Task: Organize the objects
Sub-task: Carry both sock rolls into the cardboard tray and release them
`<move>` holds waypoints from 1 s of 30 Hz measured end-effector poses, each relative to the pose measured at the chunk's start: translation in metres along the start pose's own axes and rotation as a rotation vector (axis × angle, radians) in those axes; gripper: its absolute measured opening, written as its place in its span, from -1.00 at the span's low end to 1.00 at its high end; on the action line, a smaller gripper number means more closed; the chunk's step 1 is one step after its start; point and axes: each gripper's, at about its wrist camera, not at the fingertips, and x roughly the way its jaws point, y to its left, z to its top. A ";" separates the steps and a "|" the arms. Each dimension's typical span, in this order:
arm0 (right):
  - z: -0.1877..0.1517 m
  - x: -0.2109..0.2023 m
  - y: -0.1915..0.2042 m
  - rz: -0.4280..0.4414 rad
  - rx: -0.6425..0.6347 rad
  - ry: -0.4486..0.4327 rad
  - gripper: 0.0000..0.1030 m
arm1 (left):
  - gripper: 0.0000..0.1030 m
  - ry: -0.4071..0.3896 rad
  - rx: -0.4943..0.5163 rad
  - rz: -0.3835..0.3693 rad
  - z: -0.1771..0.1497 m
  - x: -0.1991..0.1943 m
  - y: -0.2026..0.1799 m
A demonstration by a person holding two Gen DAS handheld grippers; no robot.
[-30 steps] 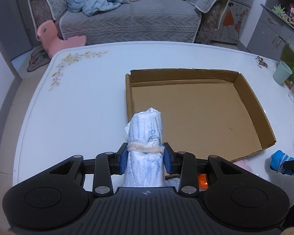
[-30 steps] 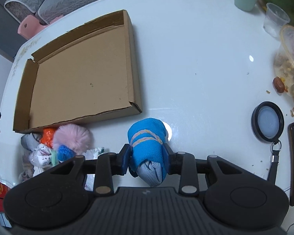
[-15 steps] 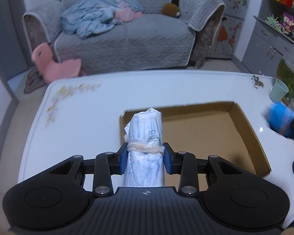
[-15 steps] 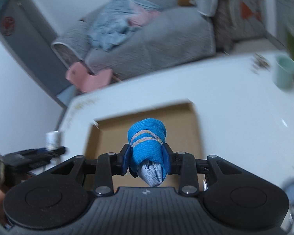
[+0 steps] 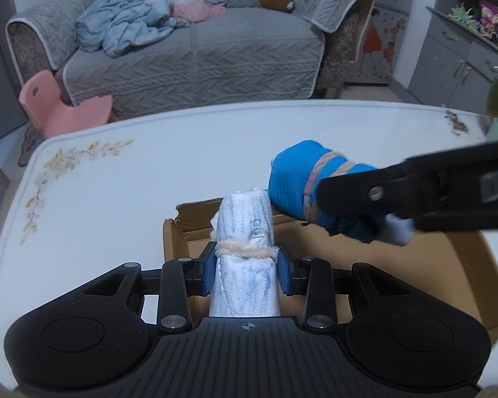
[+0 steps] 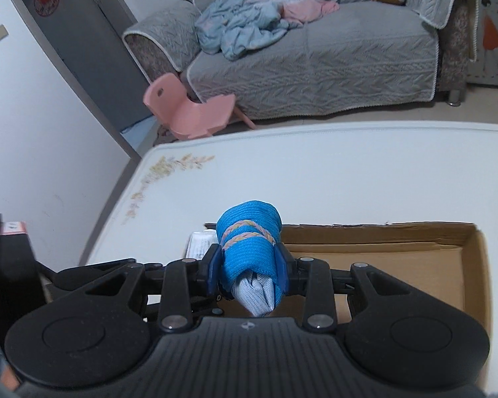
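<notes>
A white table [image 5: 123, 179] with a flower print at its corner fills the middle of both views, and on it a shallow cardboard tray [image 5: 464, 275] is seen lying open, its brown floor bare wherever it shows. Above the tray's near left corner the left gripper [image 5: 245, 268] is held, its blue pads pressed against a white rolled cloth [image 5: 244, 229] that is bound by a pale fuzzy band; the roll's long axis is carried forward along the fingers, its free end pointed away toward the far rim. From the right side of the same view the right gripper [image 6: 249, 272] is seen reaching in, closed on a blue rolled cloth [image 5: 302, 182] wrapped with a thin striped band, the roll lying crosswise with its rounded end toward the left. The two rolls are brought just beside each other, the blue one slightly beyond and above the tip of the white one; whether they touch cannot be told. In the right wrist view the blue roll [image 6: 249, 248] is shown pinched at its middle, the tray floor below and to the right of it. Both rolls are judged to be over the tray's left part, so the release is judged to turn on lowering each roll straight down, with the white roll nearer the left wall.
</notes>
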 end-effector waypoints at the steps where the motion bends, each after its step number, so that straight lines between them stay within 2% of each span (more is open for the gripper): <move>1: -0.001 0.004 0.000 -0.003 0.003 0.003 -0.40 | -0.18 0.004 -0.004 0.003 -0.001 0.005 0.001; 10: -0.013 0.031 -0.007 -0.044 0.007 0.069 -0.39 | -0.15 0.073 -0.020 -0.002 -0.013 0.036 0.000; 12: -0.016 0.032 -0.007 -0.050 0.000 0.083 -0.39 | -0.12 0.068 -0.010 0.003 -0.015 0.037 -0.002; 14: -0.018 0.032 -0.005 -0.052 -0.002 0.092 -0.37 | 0.01 0.070 -0.013 -0.001 -0.014 0.037 -0.003; 19: -0.023 0.031 -0.006 -0.065 -0.005 0.118 -0.27 | 0.17 0.079 0.035 0.021 -0.018 0.037 -0.012; 21: -0.025 0.028 -0.006 -0.066 -0.003 0.124 -0.12 | 0.31 0.085 0.040 0.018 -0.018 0.037 -0.014; 23: -0.025 0.024 -0.007 -0.068 -0.008 0.122 0.07 | 0.56 0.084 0.039 0.023 -0.018 0.035 -0.015; 30: -0.023 0.012 -0.005 -0.070 -0.013 0.129 0.16 | 0.65 0.092 0.040 -0.001 -0.015 0.026 -0.015</move>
